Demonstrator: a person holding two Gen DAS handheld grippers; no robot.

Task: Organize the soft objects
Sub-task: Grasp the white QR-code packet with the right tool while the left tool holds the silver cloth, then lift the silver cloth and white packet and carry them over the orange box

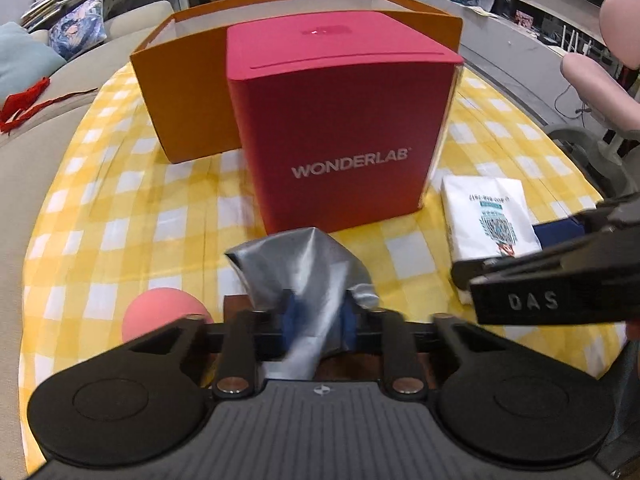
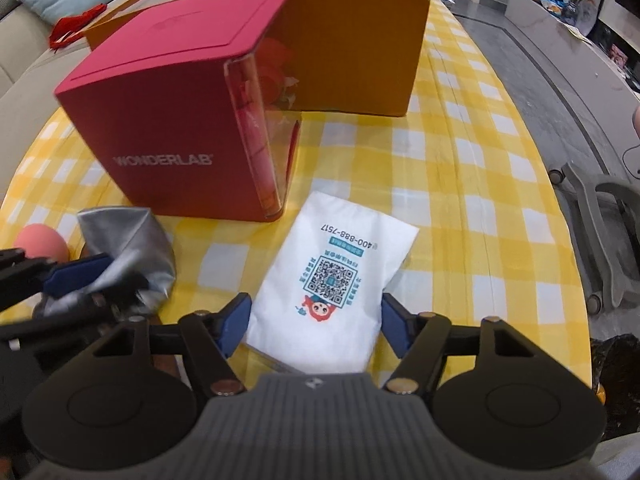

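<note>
Two claws, two boxes, one ball

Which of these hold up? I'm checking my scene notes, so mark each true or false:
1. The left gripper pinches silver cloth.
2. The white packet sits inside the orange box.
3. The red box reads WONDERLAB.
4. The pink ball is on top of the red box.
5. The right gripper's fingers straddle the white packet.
1. True: the left gripper is shut on the silver cloth.
2. False: the white packet lies on the checked tablecloth, in front of the orange box.
3. True: the red box shows that word.
4. False: the pink ball rests on the tablecloth beside the left gripper.
5. True: the right gripper has the packet between its fingers.
</note>
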